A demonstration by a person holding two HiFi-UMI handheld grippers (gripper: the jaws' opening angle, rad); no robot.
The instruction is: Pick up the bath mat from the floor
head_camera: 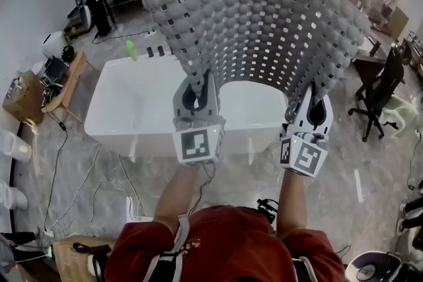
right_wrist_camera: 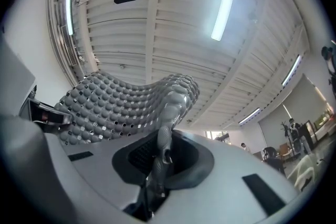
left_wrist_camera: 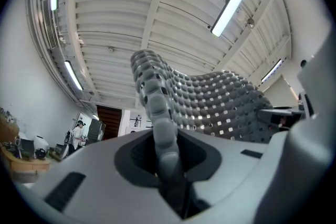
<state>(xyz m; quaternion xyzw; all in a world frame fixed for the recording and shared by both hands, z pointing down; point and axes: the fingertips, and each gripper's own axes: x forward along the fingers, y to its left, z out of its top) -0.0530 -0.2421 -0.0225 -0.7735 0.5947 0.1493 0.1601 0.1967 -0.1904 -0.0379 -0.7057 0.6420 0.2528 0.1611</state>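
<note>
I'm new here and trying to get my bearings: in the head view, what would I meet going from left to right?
Wooden bench, green bottle, left gripper, right gripper, black office chair. Both grippers are shut on the bath mat, which spans too wide to place.

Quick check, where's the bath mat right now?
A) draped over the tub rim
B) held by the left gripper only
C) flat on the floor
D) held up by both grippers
D: the left gripper and right gripper each clamp an edge of the bath mat, which arches in the air above the white bathtub.
</note>
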